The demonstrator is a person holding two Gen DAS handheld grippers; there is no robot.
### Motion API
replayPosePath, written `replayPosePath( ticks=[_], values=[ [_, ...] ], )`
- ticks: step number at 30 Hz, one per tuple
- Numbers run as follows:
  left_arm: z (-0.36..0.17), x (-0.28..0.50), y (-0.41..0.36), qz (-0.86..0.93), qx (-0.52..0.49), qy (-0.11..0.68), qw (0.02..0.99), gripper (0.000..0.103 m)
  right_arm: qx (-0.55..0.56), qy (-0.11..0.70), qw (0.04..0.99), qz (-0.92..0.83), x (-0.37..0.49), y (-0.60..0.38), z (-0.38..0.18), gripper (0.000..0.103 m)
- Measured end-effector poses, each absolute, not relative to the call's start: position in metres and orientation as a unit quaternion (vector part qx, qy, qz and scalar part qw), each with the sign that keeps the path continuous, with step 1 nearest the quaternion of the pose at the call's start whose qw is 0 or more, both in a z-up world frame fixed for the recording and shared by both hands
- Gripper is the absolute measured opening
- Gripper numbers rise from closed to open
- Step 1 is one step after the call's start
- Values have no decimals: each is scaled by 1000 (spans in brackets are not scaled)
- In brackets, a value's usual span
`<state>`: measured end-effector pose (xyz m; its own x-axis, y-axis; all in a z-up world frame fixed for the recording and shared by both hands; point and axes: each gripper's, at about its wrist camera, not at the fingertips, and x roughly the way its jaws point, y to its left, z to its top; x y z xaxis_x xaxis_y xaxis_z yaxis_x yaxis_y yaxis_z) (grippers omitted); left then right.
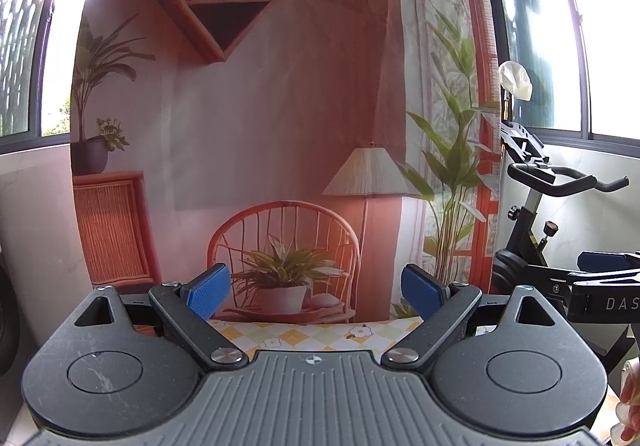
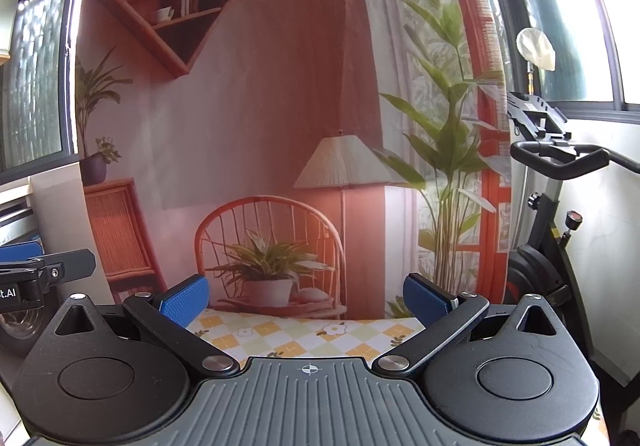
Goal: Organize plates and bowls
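My left gripper [image 1: 316, 292] is wide open, nothing held, raised over the checked tablecloth [image 1: 320, 334] and facing the printed backdrop [image 1: 280, 106]. My right gripper [image 2: 306, 296] is the same: spread wide, empty. Exercise bike [image 2: 552, 206] far right. Plates and bowls not visible in either view.
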<state>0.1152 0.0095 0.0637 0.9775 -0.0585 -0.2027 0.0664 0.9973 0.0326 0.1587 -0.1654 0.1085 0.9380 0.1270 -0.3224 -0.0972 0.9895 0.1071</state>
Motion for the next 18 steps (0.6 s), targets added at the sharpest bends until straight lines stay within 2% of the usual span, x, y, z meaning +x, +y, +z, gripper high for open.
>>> replayPosePath(
  ticks=[18],
  values=[
    [61, 119, 12, -32, 22, 103, 994, 94, 46, 174, 982, 54, 162, -167, 105, 103]
  ],
)
